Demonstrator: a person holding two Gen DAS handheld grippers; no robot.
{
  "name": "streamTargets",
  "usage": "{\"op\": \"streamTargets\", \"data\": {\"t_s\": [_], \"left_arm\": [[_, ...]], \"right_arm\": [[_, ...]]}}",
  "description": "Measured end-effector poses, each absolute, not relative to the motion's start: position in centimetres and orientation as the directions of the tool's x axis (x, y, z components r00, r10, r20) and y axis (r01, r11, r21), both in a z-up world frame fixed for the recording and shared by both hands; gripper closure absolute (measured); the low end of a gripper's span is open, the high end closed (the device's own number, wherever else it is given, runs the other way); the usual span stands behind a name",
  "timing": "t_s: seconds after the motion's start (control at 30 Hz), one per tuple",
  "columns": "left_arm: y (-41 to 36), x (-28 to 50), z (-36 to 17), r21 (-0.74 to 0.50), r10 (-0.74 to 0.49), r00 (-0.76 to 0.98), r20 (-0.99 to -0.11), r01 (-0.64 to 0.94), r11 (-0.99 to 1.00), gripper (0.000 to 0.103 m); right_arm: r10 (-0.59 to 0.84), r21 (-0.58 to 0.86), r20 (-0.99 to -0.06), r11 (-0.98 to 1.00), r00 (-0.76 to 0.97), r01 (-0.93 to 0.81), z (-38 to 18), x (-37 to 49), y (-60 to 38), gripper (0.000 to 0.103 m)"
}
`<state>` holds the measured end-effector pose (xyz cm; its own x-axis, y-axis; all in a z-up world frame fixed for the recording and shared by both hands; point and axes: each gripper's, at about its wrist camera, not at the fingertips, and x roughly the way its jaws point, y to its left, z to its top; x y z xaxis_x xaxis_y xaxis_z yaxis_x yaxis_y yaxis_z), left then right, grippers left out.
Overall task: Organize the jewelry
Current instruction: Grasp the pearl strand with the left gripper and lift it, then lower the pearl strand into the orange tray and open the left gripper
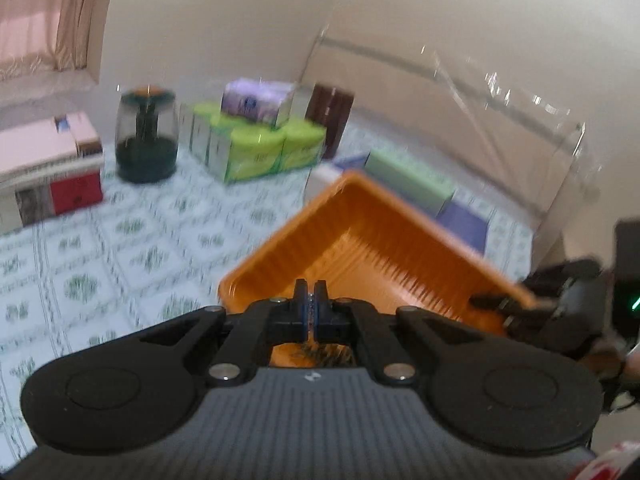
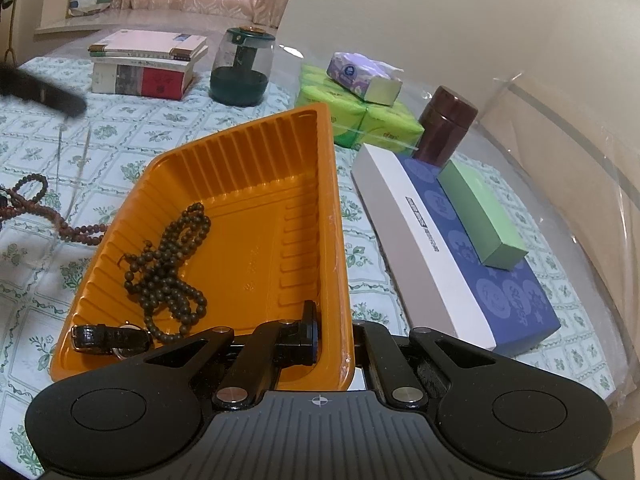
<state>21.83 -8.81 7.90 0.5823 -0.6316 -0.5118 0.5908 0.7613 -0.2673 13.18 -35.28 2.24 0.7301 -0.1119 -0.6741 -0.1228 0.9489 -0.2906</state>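
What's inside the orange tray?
The orange tray holds a pile of dark beads and a watch in the near corner. The right gripper, clamped on the tray's wall, hides part of the floor there.

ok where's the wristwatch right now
Right wrist view: the wristwatch lies in the orange tray's near-left corner, beside the dark bead necklace.

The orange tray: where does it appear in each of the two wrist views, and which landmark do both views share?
Left wrist view: the orange tray lies at centre right, corner toward the camera, behind the shut left gripper.
Right wrist view: the tray fills the centre; the right gripper pinches its near right rim.
Shared landmark: the dark green jar.
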Motion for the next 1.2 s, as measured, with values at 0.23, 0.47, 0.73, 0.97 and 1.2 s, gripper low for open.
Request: {"op": "streamTargets", "data": {"t_s": [0.23, 0.47, 0.73, 0.97, 1.2], "left_arm": [[-6.7, 20.8, 12.9, -0.285, -0.652, 0.642, -0.402, 0.59, 0.756, 0.101], [-4.2, 19.3, 17.1, -0.287, -0.656, 0.693, -0.297, 0.591, 0.754, 0.101], [2.3, 18.6, 17.9, -0.253, -0.502, 0.816, -0.286, 0.441, 0.861, 0.101], [11.1, 18.5, 15.2, -0.256, -0.246, 0.892, -0.38, 0.154, 0.954, 0.101], [10.7, 18.7, 12.6, -0.279, -0.298, 0.852, -0.431, 0.188, 0.942, 0.101]], "right_arm": [[-0.109, -0.288, -0.67, 0.95, 0.735, -0.122, 2.3, 12.9, -35.2, 0.099], [-0.109, -0.29, -0.665, 0.949, 0.739, -0.121, 2.5, 12.9, -34.9, 0.099], [-0.11, -0.295, -0.659, 0.948, 0.744, -0.122, 2.7, 12.9, -34.8, 0.099], [-0.114, -0.305, -0.652, 0.945, 0.75, -0.122, 2.7, 13.1, -34.5, 0.099], [-0.119, -0.308, -0.646, 0.945, 0.754, -0.114, 2.8, 13.4, -34.4, 0.099]]}}
